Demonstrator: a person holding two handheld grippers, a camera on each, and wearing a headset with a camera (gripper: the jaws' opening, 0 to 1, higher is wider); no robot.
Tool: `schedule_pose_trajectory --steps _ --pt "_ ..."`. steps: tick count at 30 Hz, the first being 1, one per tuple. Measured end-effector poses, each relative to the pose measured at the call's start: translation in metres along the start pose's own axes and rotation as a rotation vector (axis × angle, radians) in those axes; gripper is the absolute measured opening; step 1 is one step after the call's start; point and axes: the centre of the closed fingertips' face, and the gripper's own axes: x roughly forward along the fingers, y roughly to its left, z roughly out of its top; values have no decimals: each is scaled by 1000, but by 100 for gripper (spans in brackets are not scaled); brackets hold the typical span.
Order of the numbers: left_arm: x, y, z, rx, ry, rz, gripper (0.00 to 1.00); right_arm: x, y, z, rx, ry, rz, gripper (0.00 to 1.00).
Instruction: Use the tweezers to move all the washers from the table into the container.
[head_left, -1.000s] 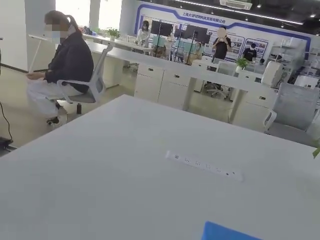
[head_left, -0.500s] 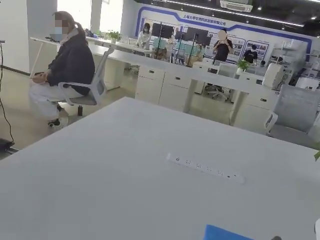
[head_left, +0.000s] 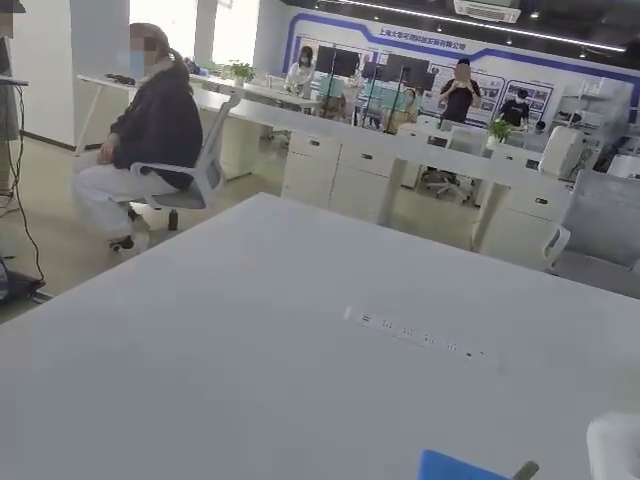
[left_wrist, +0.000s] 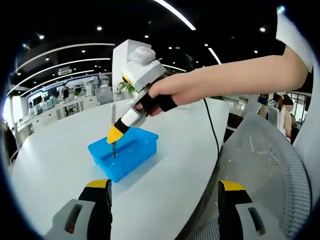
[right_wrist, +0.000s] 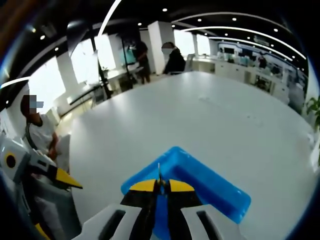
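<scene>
The right tongs are clenched on the tweezers, whose tip is over the blue container on the table. The left tongs are released, well apart from it. Whether the tip carries a washer is too small to tell. Risk: the tweezers twist in the grip and a washer falls outside.

The desk lies open on every side of the blue container. Above it hangs the right gripper with tweezers, which seem to reach inside. A power strip lies further out; a mesh chair stands at the desk edge.
</scene>
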Motion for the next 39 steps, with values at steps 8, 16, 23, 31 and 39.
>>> schedule_pose_trajectory --steps 8,16,23,31,39 --pt "0 1 1 -2 -4 2 89 13 -6 -8 19 34 0 4" --pt "0 -1 0 -2 -1 -3 89 20 -4 -10 24 47 9 4" --pt "0 -2 0 -2 2 -9 89 22 0 -12 7 61 11 4" --pt "0 -4 1 -16 -3 -25 88 23 -1 -12 -9 67 20 5" --pt "0 -5 3 -49 -18 -39 87 6 2 4 -22 27 25 5"
